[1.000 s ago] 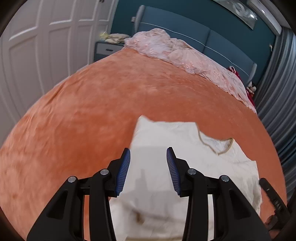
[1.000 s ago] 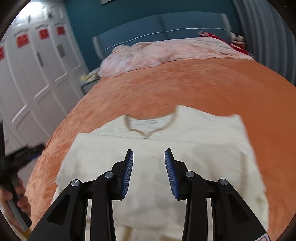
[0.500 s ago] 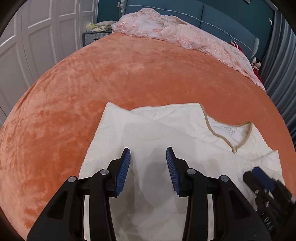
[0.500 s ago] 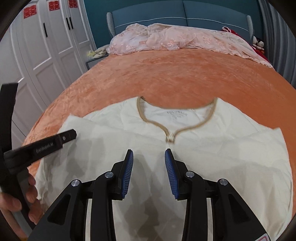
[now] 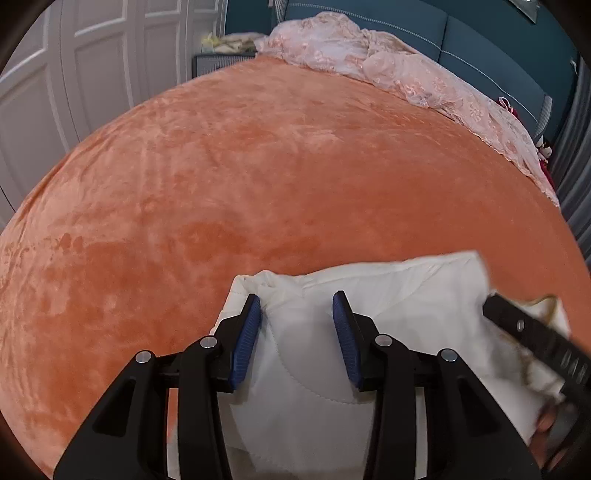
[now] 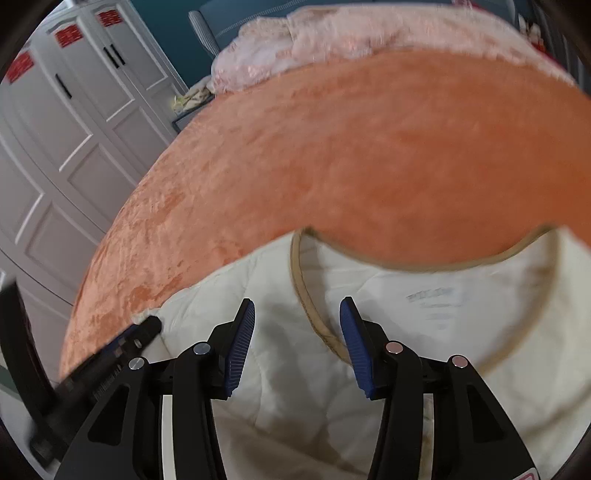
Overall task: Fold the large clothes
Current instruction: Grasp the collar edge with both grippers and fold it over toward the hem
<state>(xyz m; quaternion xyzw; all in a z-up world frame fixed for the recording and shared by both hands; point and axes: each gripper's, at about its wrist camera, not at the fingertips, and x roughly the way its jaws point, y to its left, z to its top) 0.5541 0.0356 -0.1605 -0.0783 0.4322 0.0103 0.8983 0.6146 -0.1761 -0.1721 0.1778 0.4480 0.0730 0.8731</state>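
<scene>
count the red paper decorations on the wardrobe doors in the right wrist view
3, all high on the white wardrobe doors at upper left: one nearest the edge, one in the middle, one furthest right. More may lie beyond the frame.

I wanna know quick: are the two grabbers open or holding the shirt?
Left gripper: open over the shirt, not holding it.
Right gripper: open, just been opening, collar between the jaws.

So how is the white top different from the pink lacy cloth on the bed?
The white top is plain cream with a tan neckline; the pink lacy cloth is patterned pink. The top lies near the claws, fairly flat; the lacy cloth lies bunched at the far end. Both rest on the orange blanket.
</scene>
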